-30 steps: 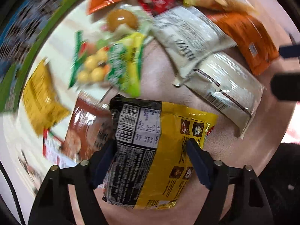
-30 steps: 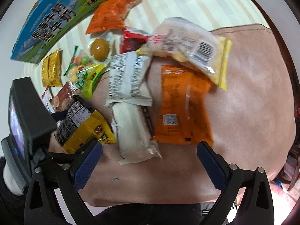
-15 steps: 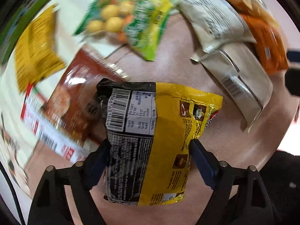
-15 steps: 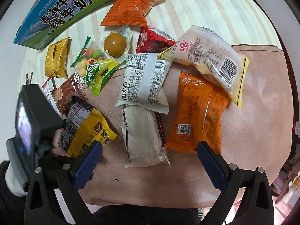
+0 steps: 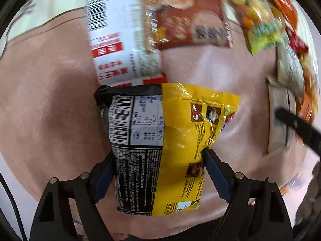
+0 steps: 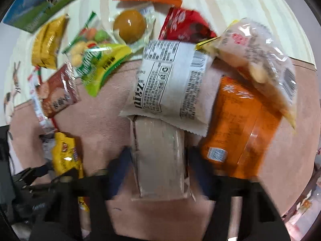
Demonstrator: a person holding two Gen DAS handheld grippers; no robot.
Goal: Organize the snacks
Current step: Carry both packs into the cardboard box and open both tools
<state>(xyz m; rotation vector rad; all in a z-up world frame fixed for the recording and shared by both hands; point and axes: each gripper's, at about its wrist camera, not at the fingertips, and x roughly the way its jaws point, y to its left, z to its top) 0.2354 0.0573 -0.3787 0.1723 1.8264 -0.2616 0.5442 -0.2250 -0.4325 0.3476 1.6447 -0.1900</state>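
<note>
My left gripper (image 5: pixel 158 166) points down over the pink mat (image 5: pixel 50 100). A yellow and black snack packet (image 5: pixel 180 130) sits between its jaws. The jaws are opening, but both pads still touch the packet's sides. In the right wrist view the same yellow packet (image 6: pixel 64 154) shows at the lower left. My right gripper (image 6: pixel 158 170) points straight down, and its blurred jaws are closing on a long beige packet (image 6: pixel 158 150) that lies on the mat. Its pads meet both long sides of the beige packet. The packet's far end lies under a white printed packet (image 6: pixel 170 80).
Several snacks crowd the mat's far edge and the striped cloth: an orange packet (image 6: pixel 240 124), a clear bag of pale pieces (image 6: pixel 256 56), a red packet (image 6: pixel 186 26), a brown ball in clear wrap (image 6: pixel 129 26), a green packet (image 6: pixel 96 60), a brown packet (image 6: pixel 58 96). A red-white packet (image 5: pixel 112 40) lies just beyond the yellow one.
The left gripper rolled and carried the yellow packet lower, to beside the red-white packet. The right gripper sank and its wide-open jaws closed around the beige packet.
</note>
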